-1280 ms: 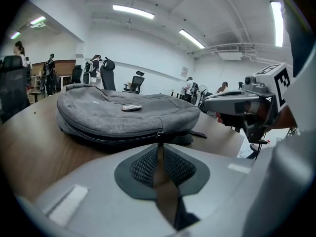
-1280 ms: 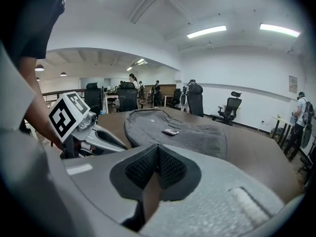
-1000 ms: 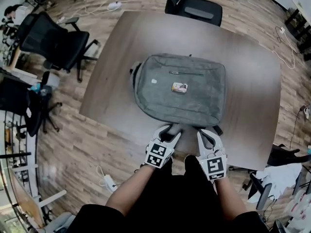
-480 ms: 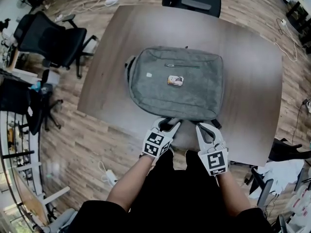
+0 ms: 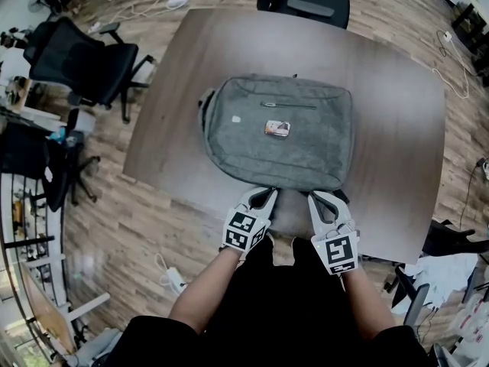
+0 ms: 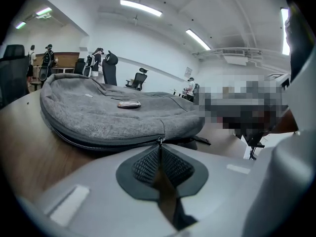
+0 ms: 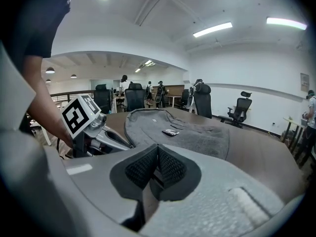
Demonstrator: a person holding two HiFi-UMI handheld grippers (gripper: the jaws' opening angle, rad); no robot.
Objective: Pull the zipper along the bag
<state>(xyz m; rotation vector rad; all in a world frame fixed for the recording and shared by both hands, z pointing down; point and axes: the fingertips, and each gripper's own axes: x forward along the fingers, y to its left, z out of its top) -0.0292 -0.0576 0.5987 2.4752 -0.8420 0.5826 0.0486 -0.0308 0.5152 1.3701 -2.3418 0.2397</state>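
A grey bag [image 5: 279,132] lies flat on the brown table [image 5: 397,128], its zipper [image 6: 98,145] running along the near edge. My left gripper [image 5: 267,196] is at that edge. Its jaws are closing, and the pads meet on the small metal zipper pull [image 6: 160,141] at their tips. My right gripper [image 5: 317,199] sits a little to the right, near the bag's near right corner and a black strap [image 5: 341,197]. It is shut, and I see nothing clearly between its pads [image 7: 170,168]. From the right gripper view the bag [image 7: 187,132] lies ahead, with the left gripper [image 7: 126,143] at its edge.
A small label [image 5: 277,128] is on top of the bag. Black office chairs stand at the far side [image 5: 306,2] and to the left [image 5: 84,60] of the table. Cables lie on the wooden floor. The table's near edge is just under both grippers.
The left gripper's jaws, wide apart in the earlier frames, have come together at the bag's near edge. The right gripper has stayed put and shut.
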